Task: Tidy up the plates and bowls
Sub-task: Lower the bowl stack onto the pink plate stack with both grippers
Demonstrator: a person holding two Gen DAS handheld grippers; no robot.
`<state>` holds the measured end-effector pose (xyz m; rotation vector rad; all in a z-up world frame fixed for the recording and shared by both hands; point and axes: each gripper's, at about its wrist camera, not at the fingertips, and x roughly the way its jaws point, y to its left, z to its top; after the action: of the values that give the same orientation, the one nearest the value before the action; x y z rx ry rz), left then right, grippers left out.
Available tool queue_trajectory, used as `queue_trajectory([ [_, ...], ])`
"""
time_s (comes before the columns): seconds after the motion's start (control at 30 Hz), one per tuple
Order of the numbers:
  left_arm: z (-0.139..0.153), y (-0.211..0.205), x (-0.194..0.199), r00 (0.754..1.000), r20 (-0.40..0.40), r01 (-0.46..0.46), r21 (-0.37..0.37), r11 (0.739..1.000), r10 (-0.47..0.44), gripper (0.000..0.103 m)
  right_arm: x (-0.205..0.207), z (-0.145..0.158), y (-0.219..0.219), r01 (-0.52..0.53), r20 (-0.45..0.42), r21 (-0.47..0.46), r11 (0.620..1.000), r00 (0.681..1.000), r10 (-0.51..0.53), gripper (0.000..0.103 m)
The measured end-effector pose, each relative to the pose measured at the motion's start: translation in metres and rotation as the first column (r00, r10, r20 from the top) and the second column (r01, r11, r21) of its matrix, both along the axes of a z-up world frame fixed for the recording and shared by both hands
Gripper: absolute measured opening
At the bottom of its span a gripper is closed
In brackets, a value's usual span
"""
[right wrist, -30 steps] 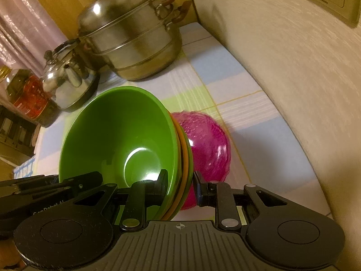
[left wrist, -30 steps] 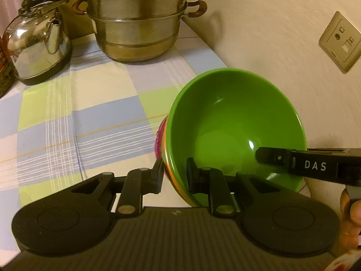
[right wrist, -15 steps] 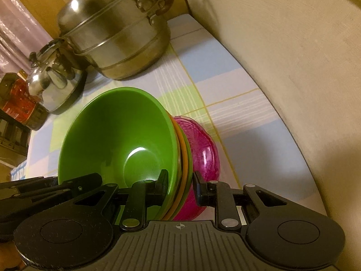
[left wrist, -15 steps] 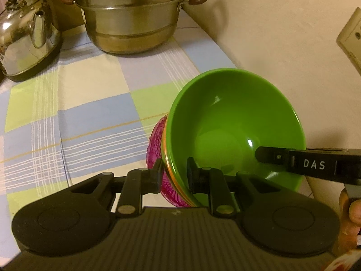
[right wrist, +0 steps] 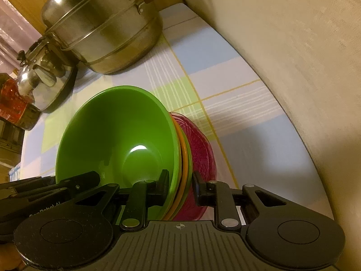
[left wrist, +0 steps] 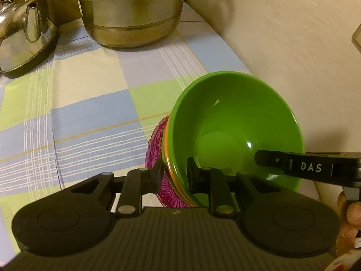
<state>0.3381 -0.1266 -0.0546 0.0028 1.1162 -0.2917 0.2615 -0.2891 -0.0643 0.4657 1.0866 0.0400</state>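
Nested bowl stack [left wrist: 234,133], green bowl on top, is held tilted above the desk [left wrist: 90,117], lower centre of frame. Opposite rims are pinched by left gripper [left wrist: 173,176] and right gripper [right wrist: 180,185] jaws. Placement hinges on levelling both sides equally.

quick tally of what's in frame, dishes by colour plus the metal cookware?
Green bowls: 2 (the second shows only as a rim edge)
Orange bowl: 1 (rim only)
Magenta glass bowl: 1
Steel steamer pot: 1
Steel kettle: 1
Total: 6. All four bowls are nested in one stack.
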Motion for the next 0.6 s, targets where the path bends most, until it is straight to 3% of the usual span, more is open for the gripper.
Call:
queue_trajectory([
  [0.6, -0.0016, 0.0081, -0.0031, 1.0, 0.014, -0.023, -0.056, 0.998, 0.024, 0.021, 0.0017, -0.0009, 0.0063, -0.023, 0.011, -0.02, 1.0, 1.0, 0.023, 0.023],
])
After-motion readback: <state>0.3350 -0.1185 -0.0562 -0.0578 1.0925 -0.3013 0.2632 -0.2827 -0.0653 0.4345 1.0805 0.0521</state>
